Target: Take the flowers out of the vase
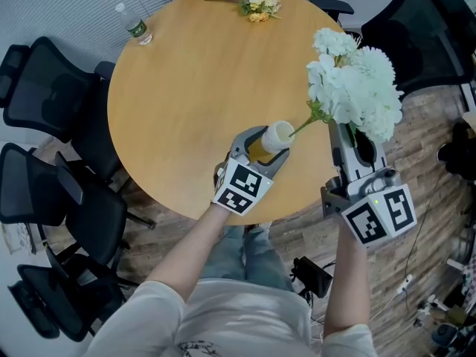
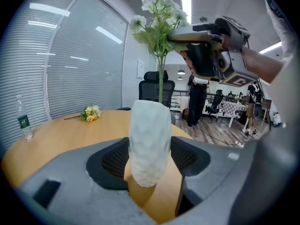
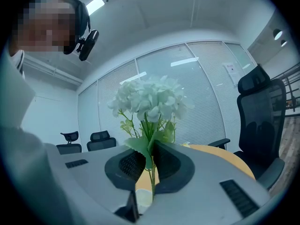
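"Though the white flowers (image 1: 353,88) looked light, would they have stood a hard squeeze?"

"I'd judge not. The heads looked soft and the stem (image 2: 161,86) thin and bendy, so the sensible hold was low down, under the leaves. The right gripper (image 3: 149,159) had them there, jaws nearly together on the stems, above and to one side of the vase (image 2: 149,144). The stem ran down to the vase's mouth."

"And the vase?"

"The left gripper (image 1: 264,146) was clamped round its body. It was pale and dimpled, probably ceramic, so stiff and breakable."

"What stayed hidden?"

"How much stem lay inside the vase, because its wall hid that. From overhead the blooms covered the right jaws. I couldn't tell whether the vase's foot touched the table (image 1: 186,88)."
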Motion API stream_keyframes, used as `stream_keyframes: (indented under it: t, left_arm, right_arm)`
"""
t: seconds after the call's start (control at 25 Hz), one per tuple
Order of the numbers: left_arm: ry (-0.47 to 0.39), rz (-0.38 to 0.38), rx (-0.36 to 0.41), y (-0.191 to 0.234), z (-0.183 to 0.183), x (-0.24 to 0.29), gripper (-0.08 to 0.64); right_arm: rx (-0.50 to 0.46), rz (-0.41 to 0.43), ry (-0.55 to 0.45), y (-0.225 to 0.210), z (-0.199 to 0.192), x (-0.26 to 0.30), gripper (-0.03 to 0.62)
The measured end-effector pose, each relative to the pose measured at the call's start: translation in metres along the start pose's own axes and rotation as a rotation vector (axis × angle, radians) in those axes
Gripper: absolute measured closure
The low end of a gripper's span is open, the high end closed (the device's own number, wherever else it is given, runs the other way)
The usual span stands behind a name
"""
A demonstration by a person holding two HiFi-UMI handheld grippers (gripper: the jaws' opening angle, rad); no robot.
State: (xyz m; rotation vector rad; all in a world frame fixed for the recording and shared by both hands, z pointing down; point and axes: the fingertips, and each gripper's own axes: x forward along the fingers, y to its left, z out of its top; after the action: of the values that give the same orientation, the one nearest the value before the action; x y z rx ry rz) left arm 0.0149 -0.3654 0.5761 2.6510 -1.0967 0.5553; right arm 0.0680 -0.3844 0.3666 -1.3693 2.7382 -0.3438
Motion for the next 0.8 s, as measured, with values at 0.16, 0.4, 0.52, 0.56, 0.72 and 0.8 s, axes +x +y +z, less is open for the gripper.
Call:
stream_keyframes:
  t: [0.16, 0.4, 0.52, 0.56, 0.72, 0.8]
  left_arm:
    - [0.003, 0.005, -0.007, 0.001, 0.002, 0.003, 0.273]
    - [0.008, 0.011, -0.015, 0.000, 0.005, 0.009, 0.273]
    - [0.012, 0.013, -0.012, 0.005, -0.001, 0.012, 0.273]
    - [0.014, 0.012, -0.014, 0.004, 0.002, 0.011, 0.273]
    - [0.007, 0.008, -0.010, -0.004, 0.019, 0.006, 0.273]
    - [0.001, 0.004, 0.003, -0.004, 0.022, 0.005, 0.273]
  right_arm:
    - [0.004, -0.001, -0.017, -0.005, 0.011, -0.003, 0.561]
    - [-0.014, -0.010, -0.034, -0.013, 0.026, -0.013, 0.561]
    - [-0.018, -0.017, -0.029, -0.016, 0.019, -0.012, 0.561]
    - [-0.019, -0.022, -0.030, -0.017, 0.023, -0.015, 0.561]
    - [-0.015, -0.039, -0.020, -0.020, 0.032, -0.031, 0.561]
    - [-0.009, -0.043, -0.007, -0.021, 0.024, -0.035, 0.561]
